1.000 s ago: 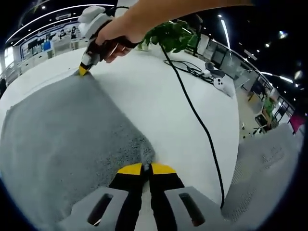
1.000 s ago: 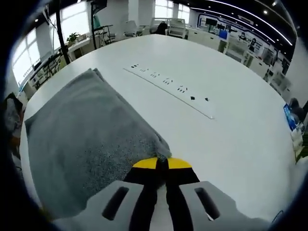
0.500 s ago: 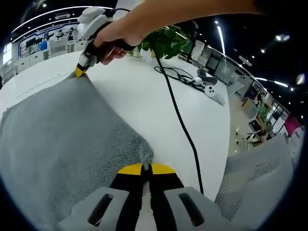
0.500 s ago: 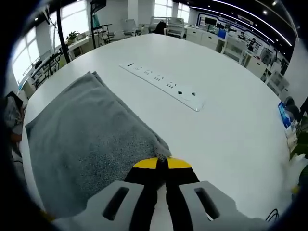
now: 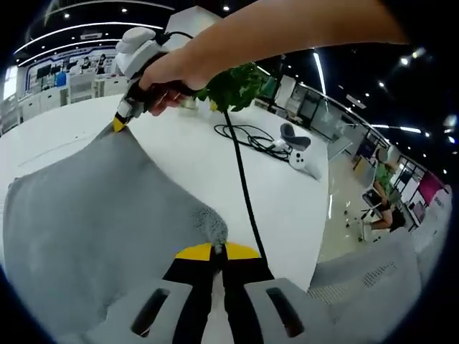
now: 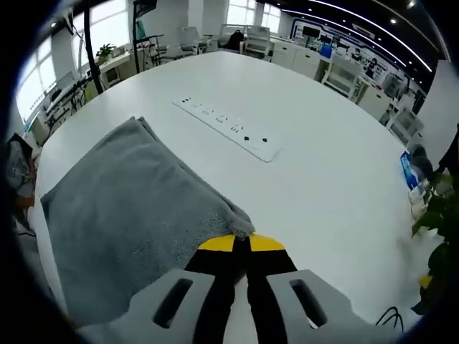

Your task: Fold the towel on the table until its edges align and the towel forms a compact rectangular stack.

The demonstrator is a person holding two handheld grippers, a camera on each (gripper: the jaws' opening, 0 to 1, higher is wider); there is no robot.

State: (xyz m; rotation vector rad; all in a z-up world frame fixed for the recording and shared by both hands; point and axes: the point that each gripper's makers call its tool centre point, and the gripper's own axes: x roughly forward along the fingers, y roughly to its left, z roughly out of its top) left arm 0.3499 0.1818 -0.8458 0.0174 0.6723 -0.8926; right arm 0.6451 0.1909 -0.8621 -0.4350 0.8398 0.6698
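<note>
A grey towel [image 5: 93, 215] lies spread over the white table [image 5: 208, 158], its near corner pinched in my left gripper [image 5: 217, 250], whose yellow-tipped jaws are shut on it. In the left gripper view, my right gripper [image 5: 120, 124], held by a person's hand, is shut on the towel's far corner. In the right gripper view the same grey towel [image 6: 122, 208] stretches away to the left, and my right gripper [image 6: 241, 242] is shut on its corner, which bunches slightly at the tips.
A black cable [image 5: 242, 193] runs across the table beside the towel's edge. A green plant [image 5: 233, 79], a coiled cable and a white controller [image 5: 301, 154] sit further off. A white power strip [image 6: 226, 129] lies beyond the towel in the right gripper view.
Both grippers stay shut on their towel corners. Both views have shifted: the left gripper view has swung so more of the room shows, and the power strip sits lower left in the right one.
</note>
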